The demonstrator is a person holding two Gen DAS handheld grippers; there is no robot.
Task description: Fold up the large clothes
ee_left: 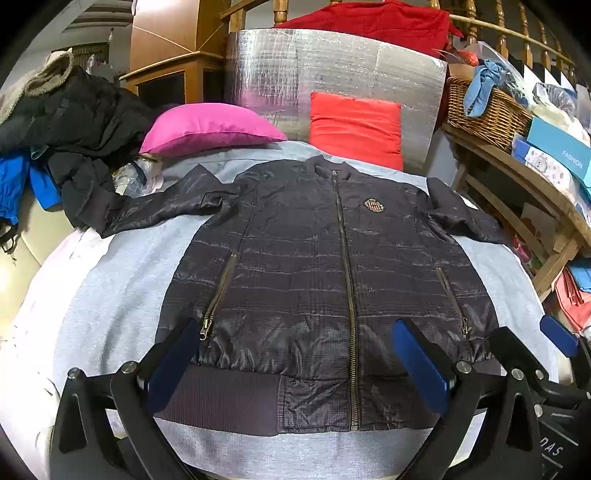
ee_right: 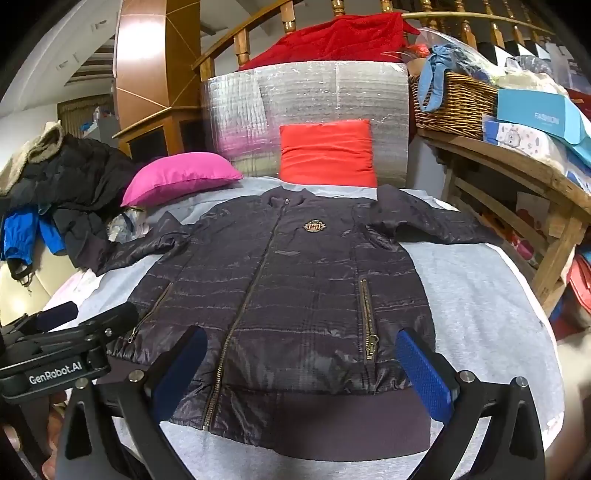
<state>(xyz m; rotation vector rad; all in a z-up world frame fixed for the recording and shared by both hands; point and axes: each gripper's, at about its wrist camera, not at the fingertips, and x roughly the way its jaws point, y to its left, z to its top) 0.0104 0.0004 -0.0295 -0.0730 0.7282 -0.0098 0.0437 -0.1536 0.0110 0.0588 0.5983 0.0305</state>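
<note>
Both grippers, left gripper (ee_left: 295, 362) and right gripper (ee_right: 299, 373), hang spread wide and empty above the jacket's (ee_left: 325, 266) hem; folding hasn't begun, so 2 sleeves probably come first.

Jacket (ee_left: 317, 266) lies flat, front up, on the bed cover (ee_left: 122, 288), collar at the far end, hem nearest the cameras, sleeves spread to both sides. Behind the collar two pillows (ee_left: 210, 125) sit side by side, one lying at left, one propped at right against the padded board (ee_left: 332, 70), with a blanket (ee_left: 373, 22) draped over the railing behind it. Clothes pile (ee_left: 74, 122) sits left of the bed touching the left sleeve, a shelf with a basket (ee_left: 487, 114) and boxes (ee_left: 557, 147) stands right; left gripper (ee_left: 295, 362) and right gripper (ee_right: 306, 373) hover over the hem, left one beside the right.
</note>
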